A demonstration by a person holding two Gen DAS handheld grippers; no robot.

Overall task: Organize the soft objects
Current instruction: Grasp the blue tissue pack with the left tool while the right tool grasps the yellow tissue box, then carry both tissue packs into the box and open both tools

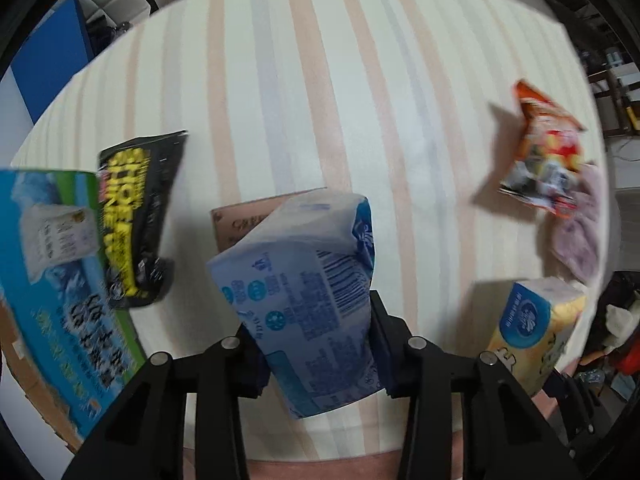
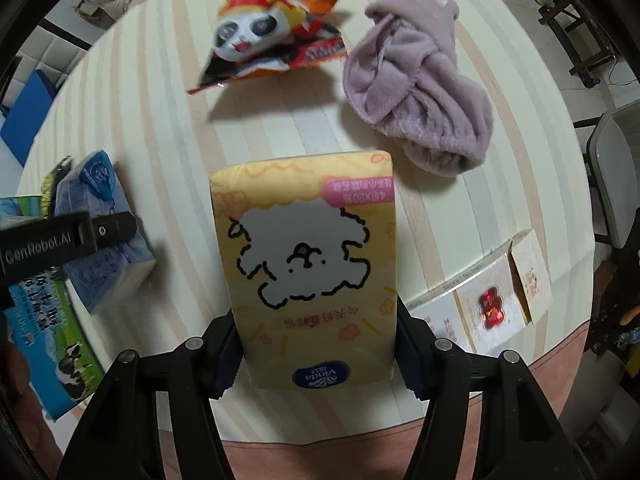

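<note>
Open middle and far stretch, crowded edges

The striped table (image 1: 304, 92) lies bare through its centre toward the far edge. The left edge is blocked by a black snack bag (image 1: 138, 216) and milk carton (image 1: 52, 264); the right edge by a panda snack bag (image 2: 276, 24) and purple towel (image 2: 416, 96), with gift boxes (image 2: 480, 300) at the near right corner.

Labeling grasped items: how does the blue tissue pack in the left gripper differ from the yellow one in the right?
The blue tissue pack is blue and white with a barcode facing the camera; the yellow tissue pack shows a white cartoon dog. The blue pack sits tilted in the left gripper, its wrapper creased; the yellow pack sits straight in the right gripper, smooth. Both are soft packs pinched at the sides by the fingers.
</note>
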